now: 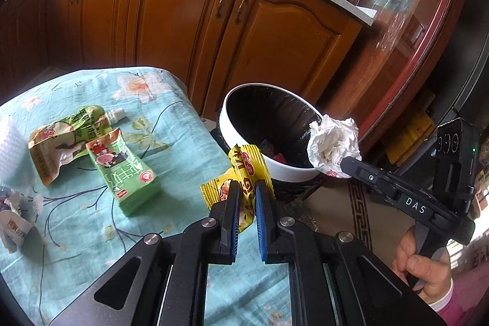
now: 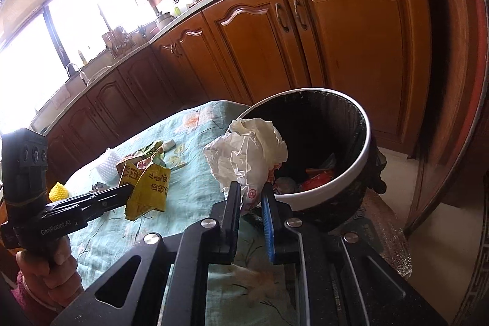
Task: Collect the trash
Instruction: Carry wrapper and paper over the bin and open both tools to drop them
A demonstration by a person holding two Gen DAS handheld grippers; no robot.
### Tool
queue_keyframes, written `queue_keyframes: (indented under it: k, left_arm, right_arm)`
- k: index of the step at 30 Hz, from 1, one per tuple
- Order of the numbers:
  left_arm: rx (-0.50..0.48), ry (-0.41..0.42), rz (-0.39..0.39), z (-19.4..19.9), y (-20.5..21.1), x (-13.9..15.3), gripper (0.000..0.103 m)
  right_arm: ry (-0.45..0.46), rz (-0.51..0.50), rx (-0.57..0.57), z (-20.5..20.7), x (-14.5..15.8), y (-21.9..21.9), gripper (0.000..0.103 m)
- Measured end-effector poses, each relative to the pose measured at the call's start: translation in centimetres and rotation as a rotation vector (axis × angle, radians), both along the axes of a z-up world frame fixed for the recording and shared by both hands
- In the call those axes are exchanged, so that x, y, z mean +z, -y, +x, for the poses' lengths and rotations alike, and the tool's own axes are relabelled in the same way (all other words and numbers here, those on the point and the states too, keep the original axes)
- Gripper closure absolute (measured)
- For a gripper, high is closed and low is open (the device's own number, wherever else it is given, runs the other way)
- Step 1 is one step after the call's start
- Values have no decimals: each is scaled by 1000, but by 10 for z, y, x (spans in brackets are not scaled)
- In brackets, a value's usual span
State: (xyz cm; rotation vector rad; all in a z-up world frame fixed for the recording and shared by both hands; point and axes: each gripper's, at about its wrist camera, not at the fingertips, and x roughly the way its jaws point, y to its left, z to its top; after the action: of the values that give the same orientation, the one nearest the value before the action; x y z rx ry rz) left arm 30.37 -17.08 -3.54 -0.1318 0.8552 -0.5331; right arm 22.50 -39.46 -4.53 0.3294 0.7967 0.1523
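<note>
My left gripper (image 1: 247, 188) is shut on a crumpled yellow snack wrapper (image 1: 241, 173), held over the table edge just short of the trash bin (image 1: 244, 124). The same yellow wrapper (image 2: 146, 188) hangs from the left gripper (image 2: 130, 190) in the right wrist view. My right gripper (image 2: 250, 188) is shut on a crumpled white wrapper (image 2: 244, 152), which sits at the near rim of the bin (image 2: 363, 148). From the left wrist view that white wrapper (image 1: 333, 142) and the right gripper (image 1: 345, 164) hover over the bin's right rim. Red and other scraps lie in the black-lined bin.
On the teal floral tablecloth (image 1: 91, 234) lie a green spouted pouch (image 1: 70, 139), a green carton (image 1: 128, 173) and a white crumpled wrapper (image 1: 15, 222) at the left edge. Wooden cabinets (image 1: 189, 29) stand behind. A patterned rug (image 1: 360, 210) lies beside the bin.
</note>
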Motion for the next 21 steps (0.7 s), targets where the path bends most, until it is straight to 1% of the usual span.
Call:
queue_keyframes:
  k: [8,21]
  left_arm:
    - [-30,-1,17,20,26,-5,95]
    - [-74,5,50,54,63,-7,95]
  right_arm:
    - [-2,-2,-40,3,-2,21,89]
    - [-6,-35,-61,20,-1,36,89]
